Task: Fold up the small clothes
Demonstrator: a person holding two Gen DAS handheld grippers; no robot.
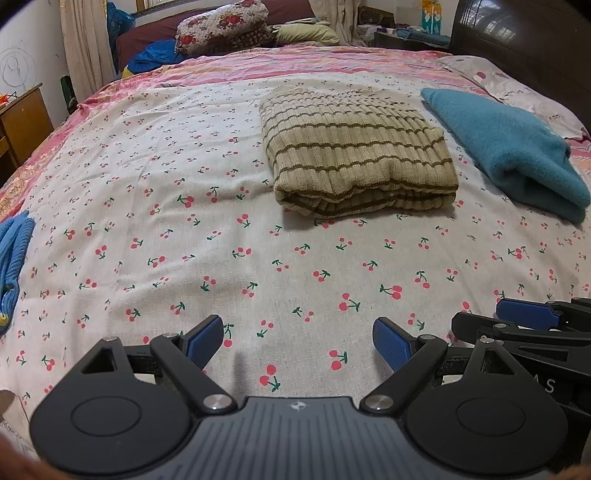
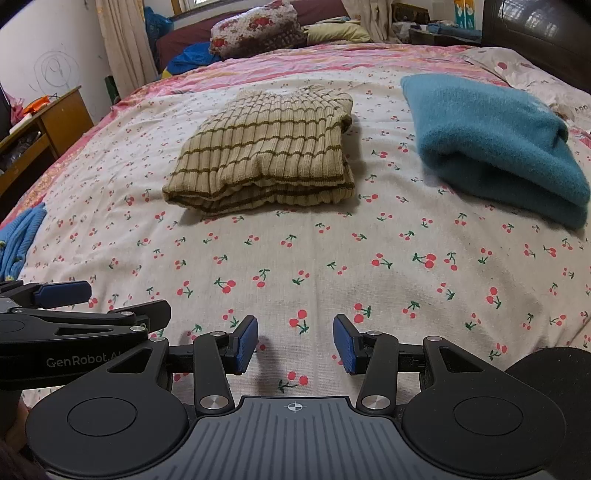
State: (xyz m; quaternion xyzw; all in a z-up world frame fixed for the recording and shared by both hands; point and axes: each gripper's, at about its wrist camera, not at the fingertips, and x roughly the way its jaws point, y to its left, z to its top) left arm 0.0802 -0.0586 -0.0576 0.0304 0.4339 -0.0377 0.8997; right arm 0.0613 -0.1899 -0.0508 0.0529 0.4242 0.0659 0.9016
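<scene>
A folded beige sweater with brown stripes (image 1: 354,155) lies in the middle of the bed; it also shows in the right wrist view (image 2: 269,155). A folded teal sweater (image 1: 506,147) lies to its right, also seen in the right wrist view (image 2: 491,140). A light blue knit garment (image 1: 13,251) lies at the left edge of the bed, also in the right wrist view (image 2: 18,240). My left gripper (image 1: 298,341) is open and empty, low over the sheet near the front edge. My right gripper (image 2: 295,343) is open and empty beside it, well short of the clothes.
The bed has a white cherry-print sheet (image 1: 184,240) with a pink quilt (image 1: 295,62) behind. Floral pillows (image 1: 221,26) lie at the back. A wooden desk (image 1: 22,114) stands at the left and a dark headboard (image 1: 517,33) at the right.
</scene>
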